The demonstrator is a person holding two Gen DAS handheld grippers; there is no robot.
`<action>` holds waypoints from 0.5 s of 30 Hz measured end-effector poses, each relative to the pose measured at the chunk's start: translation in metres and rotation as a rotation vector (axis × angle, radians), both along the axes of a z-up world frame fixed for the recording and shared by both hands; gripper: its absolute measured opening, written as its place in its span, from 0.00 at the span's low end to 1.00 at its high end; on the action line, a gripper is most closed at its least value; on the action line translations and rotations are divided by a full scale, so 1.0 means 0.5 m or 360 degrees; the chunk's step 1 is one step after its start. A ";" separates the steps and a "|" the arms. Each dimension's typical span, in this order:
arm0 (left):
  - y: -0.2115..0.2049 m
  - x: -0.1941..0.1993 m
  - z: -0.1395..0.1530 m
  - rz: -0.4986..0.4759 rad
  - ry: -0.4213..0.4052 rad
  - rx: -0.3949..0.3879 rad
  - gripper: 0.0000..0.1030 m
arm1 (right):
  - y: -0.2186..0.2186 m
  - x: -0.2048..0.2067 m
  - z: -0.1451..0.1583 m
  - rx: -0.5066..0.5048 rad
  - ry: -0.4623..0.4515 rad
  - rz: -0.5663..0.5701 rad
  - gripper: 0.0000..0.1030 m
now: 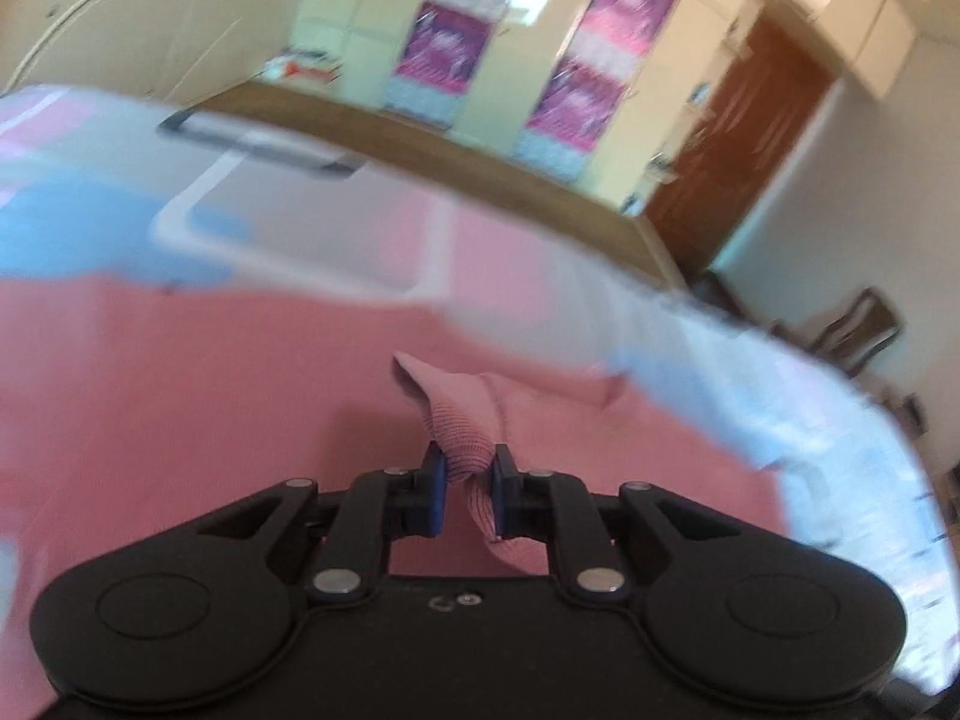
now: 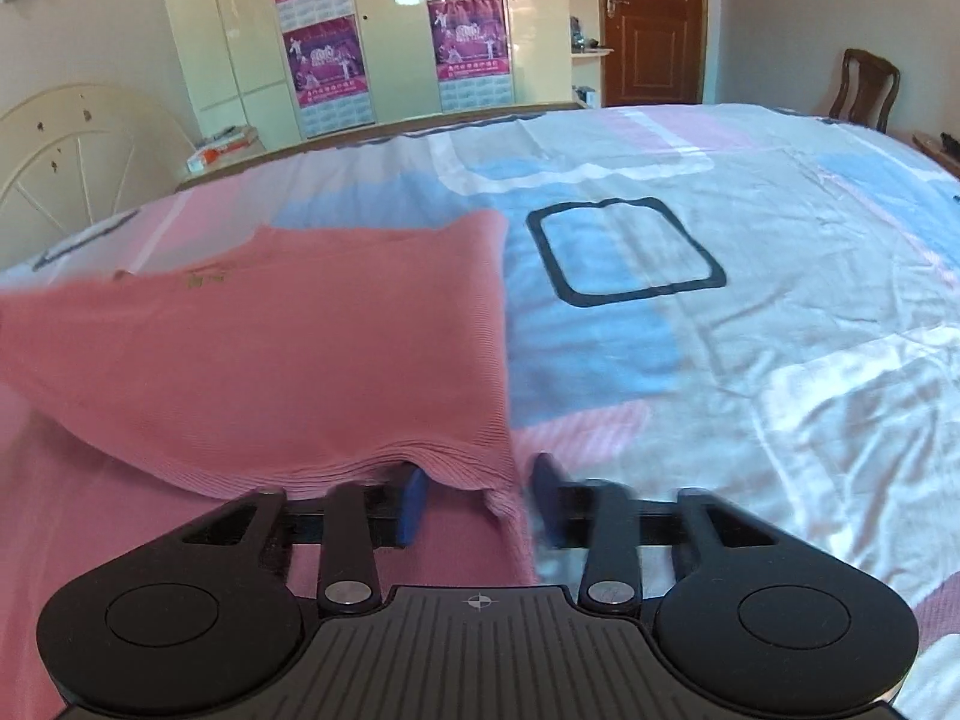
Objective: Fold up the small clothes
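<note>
1. A bedroom: cream wardrobes carrying pink posters stand along the far wall, a brown door is to the right, and a wide bed sheet in pale blue, pink and white patches serves as the work surface.
2. The pink ribbed garment lies on the left part of the sheet as the right wrist camera sees it, with one layer lifted and draped over another, so a fold looks to be in progress.
3. The left gripper is clenched on a bunched corner of the pink cloth; the fabric rises between its blue pads and hangs out behind them.
4. The right gripper has its jaws parted, with the garment's hem corner hanging in the gap; the pads are not pressing it, so it appears released or just short of a grasp. Motion blur keeps me from saying which.
5. To do this step well, I judge both corners should travel together at equal height, so the folded edge lands parallel to the far edge.
6. Keep the cloth lightly taut between the grippers to avoid a sagging middle.
7. Lay it down before letting go; dropping it early would likely leave a crooked hem or wrinkles.
</note>
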State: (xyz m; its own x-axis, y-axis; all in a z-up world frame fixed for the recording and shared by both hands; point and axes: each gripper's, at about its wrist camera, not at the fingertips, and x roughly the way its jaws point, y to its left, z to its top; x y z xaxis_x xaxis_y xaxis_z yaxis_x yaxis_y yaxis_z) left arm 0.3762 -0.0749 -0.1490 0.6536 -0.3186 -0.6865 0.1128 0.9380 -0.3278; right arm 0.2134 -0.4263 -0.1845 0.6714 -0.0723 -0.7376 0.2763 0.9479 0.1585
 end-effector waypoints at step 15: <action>0.026 -0.036 0.016 0.0191 -0.0101 0.0168 0.71 | -0.034 -0.029 0.075 0.0068 -0.0117 -0.0020 0.53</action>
State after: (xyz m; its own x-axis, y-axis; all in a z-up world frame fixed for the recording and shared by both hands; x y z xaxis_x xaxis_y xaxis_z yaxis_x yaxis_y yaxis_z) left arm 0.3584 -0.0621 -0.1409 0.7257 -0.1638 -0.6682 0.0152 0.9748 -0.2225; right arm 0.1987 -0.4435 -0.1472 0.7230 -0.0507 -0.6890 0.2743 0.9364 0.2190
